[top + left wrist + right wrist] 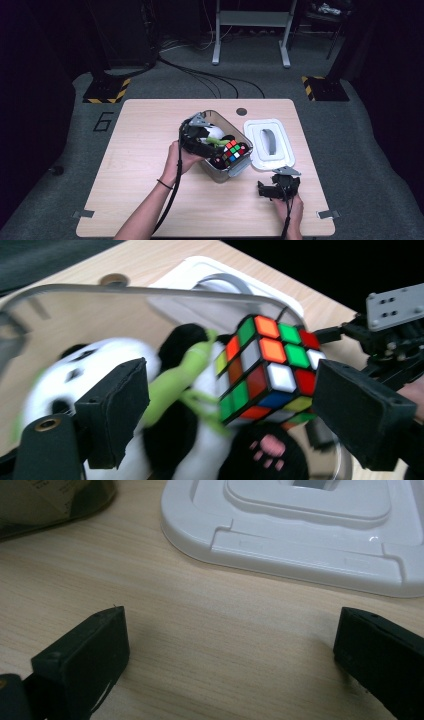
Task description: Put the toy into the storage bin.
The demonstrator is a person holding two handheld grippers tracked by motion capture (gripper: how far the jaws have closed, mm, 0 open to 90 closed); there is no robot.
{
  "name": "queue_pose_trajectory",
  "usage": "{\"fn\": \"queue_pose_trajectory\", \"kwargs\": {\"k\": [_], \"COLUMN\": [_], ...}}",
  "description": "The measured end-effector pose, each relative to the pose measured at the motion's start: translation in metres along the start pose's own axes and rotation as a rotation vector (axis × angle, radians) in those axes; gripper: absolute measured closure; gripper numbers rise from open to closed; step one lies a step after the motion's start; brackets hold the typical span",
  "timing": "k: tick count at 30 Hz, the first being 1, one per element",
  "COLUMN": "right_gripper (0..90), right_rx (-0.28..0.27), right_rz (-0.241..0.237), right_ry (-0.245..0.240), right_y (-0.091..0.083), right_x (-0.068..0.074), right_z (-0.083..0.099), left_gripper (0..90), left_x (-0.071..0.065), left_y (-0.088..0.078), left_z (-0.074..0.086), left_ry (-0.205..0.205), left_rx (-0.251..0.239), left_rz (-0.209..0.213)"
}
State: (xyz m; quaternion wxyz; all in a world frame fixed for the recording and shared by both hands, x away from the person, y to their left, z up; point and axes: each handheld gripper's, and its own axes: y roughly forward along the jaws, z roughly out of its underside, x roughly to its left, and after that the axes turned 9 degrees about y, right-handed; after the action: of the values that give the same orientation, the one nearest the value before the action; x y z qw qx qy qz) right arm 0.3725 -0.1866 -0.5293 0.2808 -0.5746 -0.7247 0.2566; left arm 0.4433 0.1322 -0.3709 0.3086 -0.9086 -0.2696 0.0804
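A clear plastic bin (239, 169) stands mid-table, holding a black-and-white panda plush (213, 133) and a colour-tiled puzzle cube (234, 151). In the left gripper view the cube (270, 365) rests tilted on the panda (95, 357), beside a green plush stalk (187, 372), inside the bin's rim (150, 290). My left gripper (212, 147) reaches into the bin from its left side. Its jaws (230, 390) stand wide open, neither pad pressing the cube. My right gripper (277, 182) rests low near the table's front right, open over bare wood (230, 640).
The bin's white lid (256, 131) lies flat just right of the bin, and its near edge (300, 550) is close ahead of the right jaws. A round cable hole (241, 111) sits near the table's far edge. Bare wood (135, 150) stretches to the left.
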Motion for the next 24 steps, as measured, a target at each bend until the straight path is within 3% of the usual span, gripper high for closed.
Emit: {"fn": "queue_pose_trajectory", "kwargs": {"k": [7,15,24], "right_gripper": [0.4,0.3,0.0], "right_rx": [0.000,0.000,0.003], "right_rz": [0.000,0.000,0.003], "right_ry": [0.001,0.000,0.005], "right_y": [0.000,0.000,0.000], "right_x": [0.000,0.000,0.000], "right_z": [0.000,0.000,0.000], "left_gripper": [13.0,9.3,4.4], "left_x": [0.014,0.033,0.058], "left_y": [-0.026,-0.049,-0.058], "left_z": [0.024,0.058,0.119], "left_ry": [-0.025,-0.082,-0.162], "left_rx": [0.007,0.024,0.164], "left_rz": [-0.076,-0.162,-0.278]}}
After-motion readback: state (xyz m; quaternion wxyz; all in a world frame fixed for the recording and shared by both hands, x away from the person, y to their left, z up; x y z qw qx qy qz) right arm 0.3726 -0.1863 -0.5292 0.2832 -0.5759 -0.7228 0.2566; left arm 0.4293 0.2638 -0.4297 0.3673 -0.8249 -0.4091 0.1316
